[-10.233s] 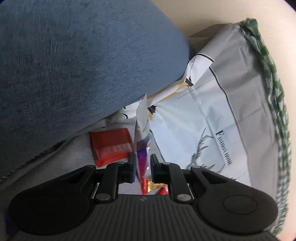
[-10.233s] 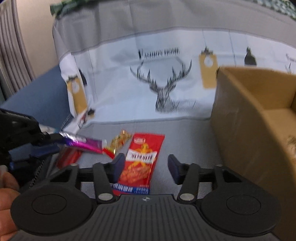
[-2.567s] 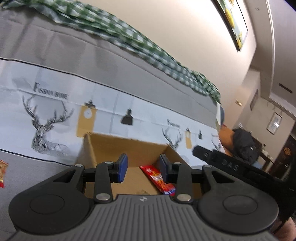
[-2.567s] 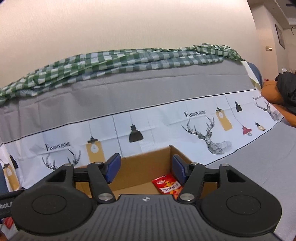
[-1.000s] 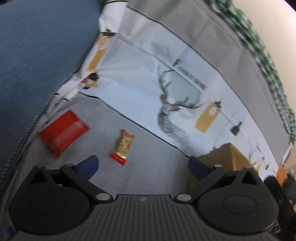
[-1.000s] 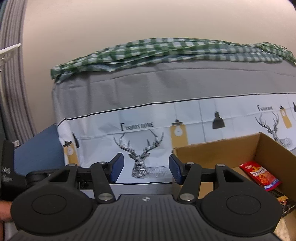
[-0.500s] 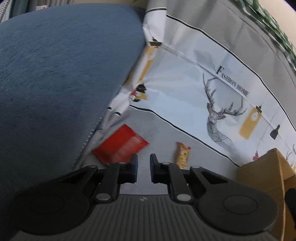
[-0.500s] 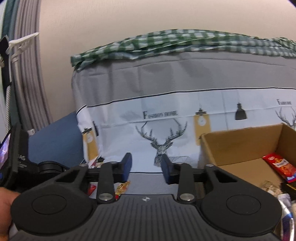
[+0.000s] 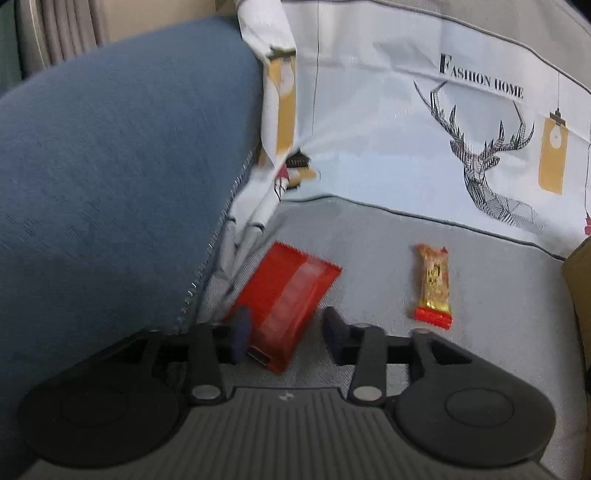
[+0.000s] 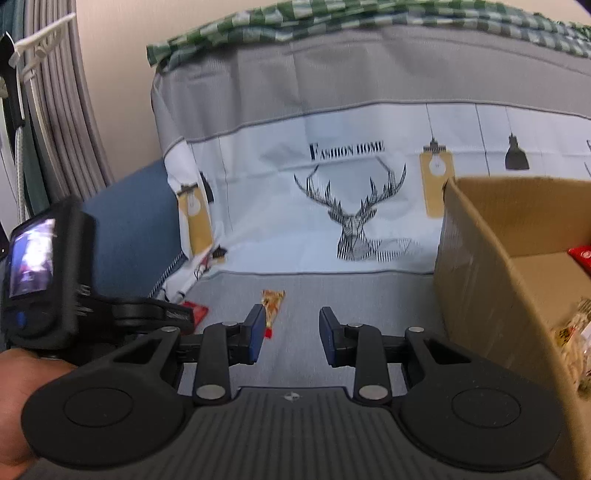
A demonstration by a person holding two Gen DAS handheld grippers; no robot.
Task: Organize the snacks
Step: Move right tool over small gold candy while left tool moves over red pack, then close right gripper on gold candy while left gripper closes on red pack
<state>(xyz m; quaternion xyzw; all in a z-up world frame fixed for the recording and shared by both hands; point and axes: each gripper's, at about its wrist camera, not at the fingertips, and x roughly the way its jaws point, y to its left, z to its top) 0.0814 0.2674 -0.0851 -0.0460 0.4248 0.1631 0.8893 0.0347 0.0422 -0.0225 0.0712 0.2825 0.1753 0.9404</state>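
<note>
— Starting nearest the left camera: what is between the fingers?

— The left gripper [image 9: 286,334] stands with its jaws apart, and the near end of a red snack packet [image 9: 288,299] lies between them on the grey sofa seat [image 9: 498,295]. Its left finger looks close against the packet's edge; the right finger is clear of it. The frame is blurred, so I cannot tell whether anything touches.

— And beside the packet?

— A small gold candy bar with a red end [image 9: 434,282] lies to the right, apart from the packet, lengthwise toward the backrest. A blue cushion [image 9: 110,184] fills the left side, right up against the seat.

— What does the right camera show?

— The right gripper [image 10: 291,334] is also spread, holding nothing. The gold candy bar [image 10: 271,304] lies just past its left finger. Further left, the left gripper [image 10: 147,314] reaches in over the red snack packet [image 10: 195,312], of which only a corner shows.

— The box?

— A cardboard box [image 10: 480,266] sits on the seat at the right, open-topped, with snacks inside, a red one [image 10: 580,254] at the far edge. Behind everything hangs the deer-print cover [image 10: 351,206] reading "Fashion Home", with a green checked cloth [image 10: 332,18] along the top of the backrest.
</note>
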